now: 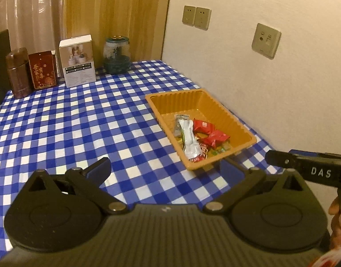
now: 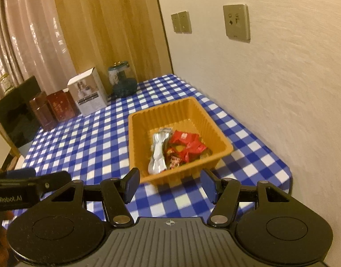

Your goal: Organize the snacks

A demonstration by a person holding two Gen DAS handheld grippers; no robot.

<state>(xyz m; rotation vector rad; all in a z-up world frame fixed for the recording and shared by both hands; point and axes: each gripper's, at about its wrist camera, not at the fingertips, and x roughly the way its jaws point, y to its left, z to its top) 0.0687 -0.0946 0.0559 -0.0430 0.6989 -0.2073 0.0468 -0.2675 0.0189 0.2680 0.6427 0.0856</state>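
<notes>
Through the left wrist camera I see my left hand-held gripper (image 1: 165,166) hanging over the table (image 1: 70,122) with its jaws spread wide and nothing between them. Just ahead and to the right, the orange tray (image 1: 232,120) sits on the blue-and-white checked cloth, close to the wall. Inside it, bunched toward the near end, lie a silver packet (image 1: 189,136) and red wrappers (image 1: 211,132), with a few smaller sweets under them that I cannot make out. The right fingertip sits just beside the tray's near corner. At the far edge of the table stand a brown canister (image 1: 17,72), a red tin (image 1: 43,69), a white box (image 1: 78,60) and a glass jar (image 1: 117,54) in a row. The body of the other tool enters from the right.

Through the right wrist camera, my right hand-held gripper (image 2: 170,184) is also open wide and empty, its two blue pads flanking the near wall of the orange tray (image 2: 181,111). The silver packet (image 2: 158,153) lies lengthwise at the left of the pile and the red wrappers (image 2: 188,143) at its right. The white box (image 2: 88,91) and glass jar (image 2: 121,80) stand at the back by the curtain.
</notes>
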